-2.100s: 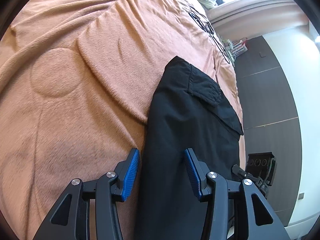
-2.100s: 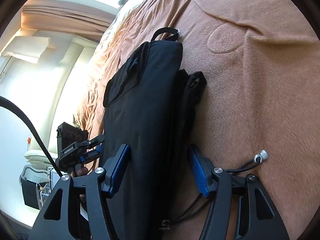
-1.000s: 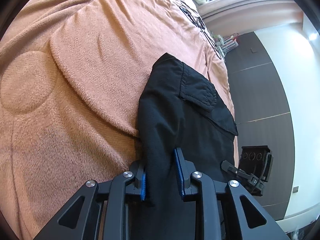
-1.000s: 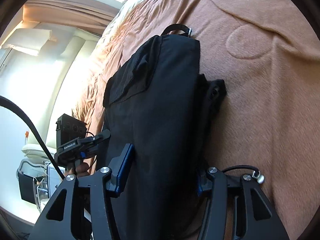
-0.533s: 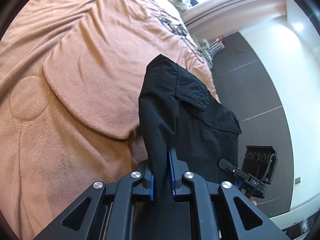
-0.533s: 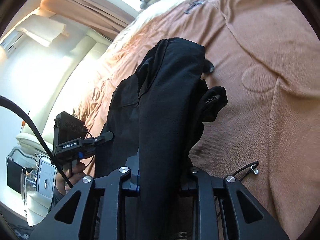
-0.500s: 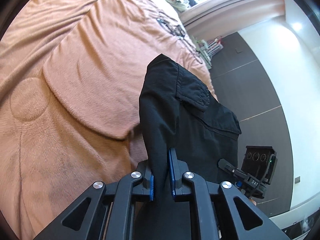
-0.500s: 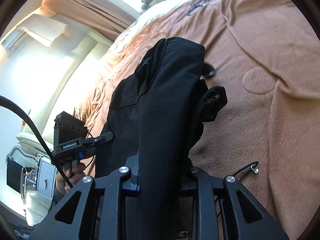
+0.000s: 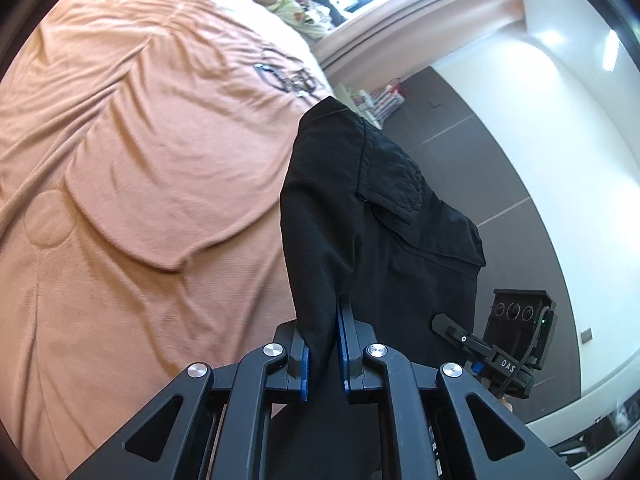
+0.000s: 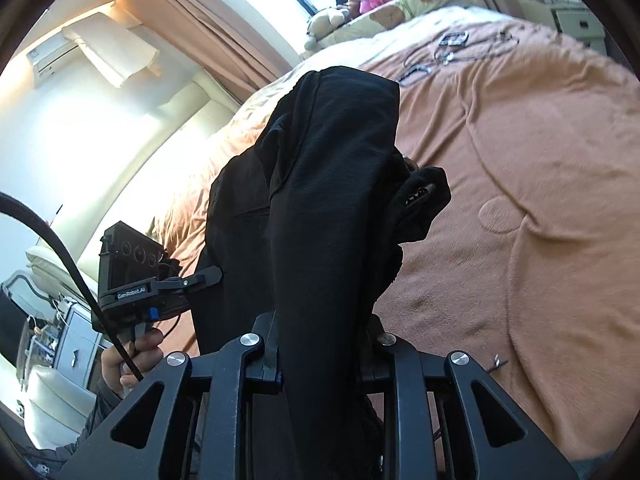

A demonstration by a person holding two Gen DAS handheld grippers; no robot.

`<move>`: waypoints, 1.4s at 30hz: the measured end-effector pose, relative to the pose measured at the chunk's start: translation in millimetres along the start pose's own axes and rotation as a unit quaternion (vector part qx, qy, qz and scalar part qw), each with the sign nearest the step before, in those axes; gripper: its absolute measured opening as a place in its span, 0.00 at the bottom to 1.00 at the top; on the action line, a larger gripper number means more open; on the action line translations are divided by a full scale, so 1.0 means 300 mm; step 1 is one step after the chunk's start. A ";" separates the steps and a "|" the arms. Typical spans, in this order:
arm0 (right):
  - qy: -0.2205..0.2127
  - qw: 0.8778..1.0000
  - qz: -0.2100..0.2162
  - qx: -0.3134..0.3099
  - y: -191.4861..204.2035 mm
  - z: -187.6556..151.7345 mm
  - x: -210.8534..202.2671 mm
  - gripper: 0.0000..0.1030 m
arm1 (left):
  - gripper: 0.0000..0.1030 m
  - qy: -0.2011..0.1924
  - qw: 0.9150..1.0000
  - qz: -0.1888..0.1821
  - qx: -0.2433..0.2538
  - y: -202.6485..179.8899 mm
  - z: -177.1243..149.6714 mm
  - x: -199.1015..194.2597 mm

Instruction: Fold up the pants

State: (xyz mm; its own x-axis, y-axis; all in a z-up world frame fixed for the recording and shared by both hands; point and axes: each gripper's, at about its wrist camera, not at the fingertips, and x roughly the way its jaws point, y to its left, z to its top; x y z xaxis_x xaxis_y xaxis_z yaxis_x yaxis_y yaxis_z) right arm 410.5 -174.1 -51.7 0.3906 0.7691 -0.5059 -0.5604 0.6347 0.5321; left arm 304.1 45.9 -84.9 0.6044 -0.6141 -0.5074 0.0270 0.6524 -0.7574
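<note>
Since the earlier frame the pants (image 9: 360, 216) rise off the bed (image 9: 140, 160); left gripper (image 9: 322, 354) and right gripper (image 10: 320, 360) each pinch black cloth.

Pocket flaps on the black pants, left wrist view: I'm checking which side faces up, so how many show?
1. A single pocket flap sits on the upper part of the lifted black pants, right of the seam edge. Others may be hidden in folds or underneath.

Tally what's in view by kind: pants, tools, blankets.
Black pants: 1
Tools: 2, the left tool and the right tool, both clamped on the pants
Orange blanket: 1
Total: 4
</note>
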 end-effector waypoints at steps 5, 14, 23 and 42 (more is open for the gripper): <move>-0.018 1.000 -0.003 -0.019 0.031 0.002 -0.127 0.19 | 0.11 -0.005 1.000 -0.014 0.027 -0.114 0.001 -0.022; -0.039 0.998 -0.013 -0.037 -0.011 0.028 -0.280 0.19 | 0.11 -0.007 0.998 -0.033 0.054 -0.267 0.013 0.029; -0.053 0.997 -0.034 -0.054 -0.057 0.015 -0.425 0.19 | 0.11 0.005 0.996 -0.045 0.081 -0.382 0.040 0.145; -0.087 0.991 -0.080 -0.059 -0.071 0.004 -0.702 0.19 | 0.11 0.036 0.988 -0.091 0.122 -0.649 0.045 0.458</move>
State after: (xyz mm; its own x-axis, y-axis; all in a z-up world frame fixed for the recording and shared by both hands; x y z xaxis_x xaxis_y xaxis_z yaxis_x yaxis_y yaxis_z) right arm 341.2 -349.5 44.4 0.5957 0.6666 -0.4481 -0.5583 0.7447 0.3657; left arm 392.6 -159.4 -1.6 0.5144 -0.7552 -0.4063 0.3270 0.6107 -0.7212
